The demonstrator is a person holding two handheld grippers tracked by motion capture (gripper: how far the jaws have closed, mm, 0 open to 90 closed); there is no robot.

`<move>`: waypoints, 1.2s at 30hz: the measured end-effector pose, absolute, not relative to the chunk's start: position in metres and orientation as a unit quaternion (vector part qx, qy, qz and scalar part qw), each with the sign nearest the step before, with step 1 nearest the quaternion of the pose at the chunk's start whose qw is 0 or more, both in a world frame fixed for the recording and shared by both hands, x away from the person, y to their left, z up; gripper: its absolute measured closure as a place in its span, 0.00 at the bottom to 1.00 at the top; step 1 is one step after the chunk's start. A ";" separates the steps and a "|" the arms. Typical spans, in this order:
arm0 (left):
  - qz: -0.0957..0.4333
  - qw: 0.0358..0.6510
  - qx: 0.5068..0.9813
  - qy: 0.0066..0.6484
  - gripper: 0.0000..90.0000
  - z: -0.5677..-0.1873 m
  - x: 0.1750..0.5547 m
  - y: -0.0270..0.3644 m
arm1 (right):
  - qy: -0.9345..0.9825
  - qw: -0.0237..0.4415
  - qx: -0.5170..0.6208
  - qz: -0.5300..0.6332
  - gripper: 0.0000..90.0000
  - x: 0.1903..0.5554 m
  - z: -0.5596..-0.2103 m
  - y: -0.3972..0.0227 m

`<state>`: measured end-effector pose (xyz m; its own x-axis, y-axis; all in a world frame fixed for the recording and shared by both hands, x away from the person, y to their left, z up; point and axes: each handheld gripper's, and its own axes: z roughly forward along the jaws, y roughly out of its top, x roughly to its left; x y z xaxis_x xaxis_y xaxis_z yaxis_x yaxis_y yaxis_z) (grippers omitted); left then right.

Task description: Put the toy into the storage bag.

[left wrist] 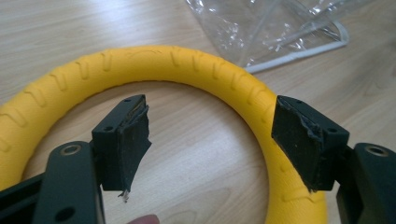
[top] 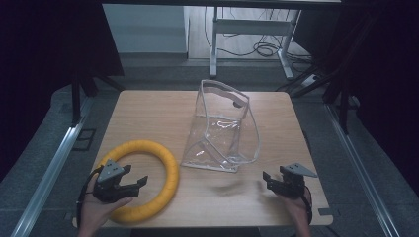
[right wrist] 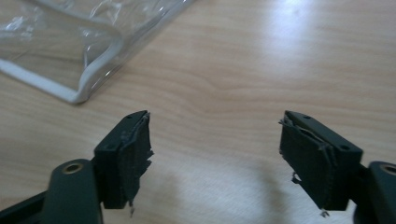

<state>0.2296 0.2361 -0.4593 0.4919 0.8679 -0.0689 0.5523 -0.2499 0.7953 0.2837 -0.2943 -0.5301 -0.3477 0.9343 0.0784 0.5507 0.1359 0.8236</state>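
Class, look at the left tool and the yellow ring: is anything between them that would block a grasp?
Nothing visible blocks it. The left tool is open over the yellow ring, one jaw over the hole, the other over the band. The clear bag lies apart, beyond the ring on the table.

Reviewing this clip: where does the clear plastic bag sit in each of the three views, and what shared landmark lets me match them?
High view: the clear plastic bag stands at the table's centre, beyond both grippers.
Left gripper view: its lower edge crosses the top right corner, beyond the yellow ring.
Right gripper view: its white-trimmed corner lies at the top left, beyond the open jaws.
Shared landmark: the bag's white edge trim on the light wooden table.
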 end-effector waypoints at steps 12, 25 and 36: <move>0.170 0.382 0.797 0.436 0.36 -0.449 0.227 0.236 | 0.704 0.234 0.521 0.422 0.33 0.278 -0.530 -0.293; 0.076 0.296 0.876 0.373 0.39 -0.445 0.219 0.232 | 0.708 0.244 0.515 0.417 0.35 0.284 -0.532 -0.291; 0.024 0.214 0.920 0.327 0.38 -0.468 0.213 0.209 | 0.710 0.248 0.514 0.413 0.35 0.284 -0.532 -0.290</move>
